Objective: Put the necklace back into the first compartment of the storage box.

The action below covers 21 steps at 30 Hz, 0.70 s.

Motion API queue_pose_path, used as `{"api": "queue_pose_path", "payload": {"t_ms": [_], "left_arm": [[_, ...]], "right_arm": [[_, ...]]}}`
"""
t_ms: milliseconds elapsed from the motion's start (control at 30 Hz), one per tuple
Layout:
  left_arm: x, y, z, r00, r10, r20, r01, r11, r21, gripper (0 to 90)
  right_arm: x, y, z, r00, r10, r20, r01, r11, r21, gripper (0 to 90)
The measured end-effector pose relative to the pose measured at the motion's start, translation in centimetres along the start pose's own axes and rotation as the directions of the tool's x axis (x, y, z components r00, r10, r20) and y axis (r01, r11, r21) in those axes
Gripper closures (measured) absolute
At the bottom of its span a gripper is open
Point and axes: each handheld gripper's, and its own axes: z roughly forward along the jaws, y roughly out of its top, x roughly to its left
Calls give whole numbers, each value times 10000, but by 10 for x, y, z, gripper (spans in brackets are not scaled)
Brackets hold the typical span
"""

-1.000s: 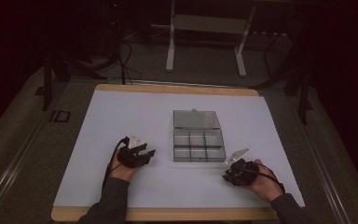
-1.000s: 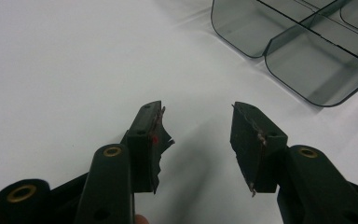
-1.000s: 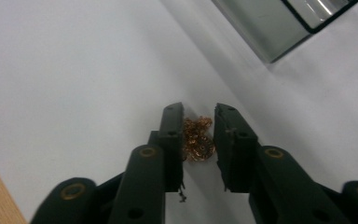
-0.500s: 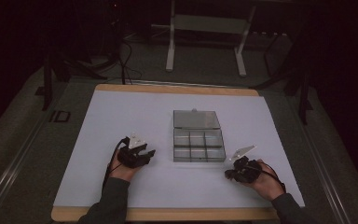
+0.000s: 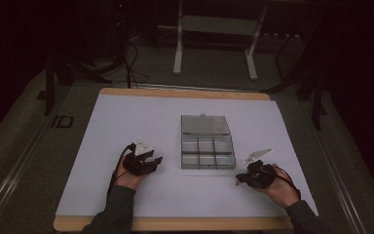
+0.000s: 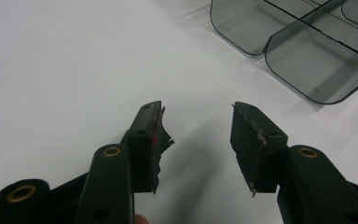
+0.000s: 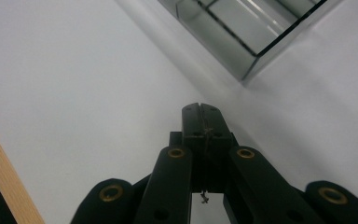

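Since a second ago, the right tool (image 5: 238, 181) has closed its jaws with nothing between them, and its grey plate has tipped a little; the left tool (image 5: 155, 161) has kept its place.

From the high view, the clear compartment box (image 5: 207, 147) lies open near the middle of the white counter (image 5: 126, 117), its lid folded back flat on the far side. The left tool rests on the counter just left of the box's near corner, not touching it. The right tool sits off the box's near right corner, also apart from it.

Through the left gripper view, the jaws stand well apart over bare counter with nothing between them, and the box (image 6: 307, 46) lies ahead, its rounded compartments apparently empty.

Through the right gripper view, the jaws are pressed together and hold nothing; a corner of the box (image 7: 249, 70) lies just ahead of them.

My guess is that the box is next to be handled. To do it well, the right tool should open before it approaches a wall, and the left could steady the near edge so the light plastic does not skid.
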Motion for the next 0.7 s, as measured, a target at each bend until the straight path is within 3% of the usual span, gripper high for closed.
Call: {"api": "queue_pose_path", "payload": {"t_ms": [700], "left_arm": [[0, 0, 1, 10000, 4, -4, -4, 10000, 41, 536]], "right_arm": [[-3, 14, -19, 10000, -30, 27, 31, 9977, -678, 900]]}}
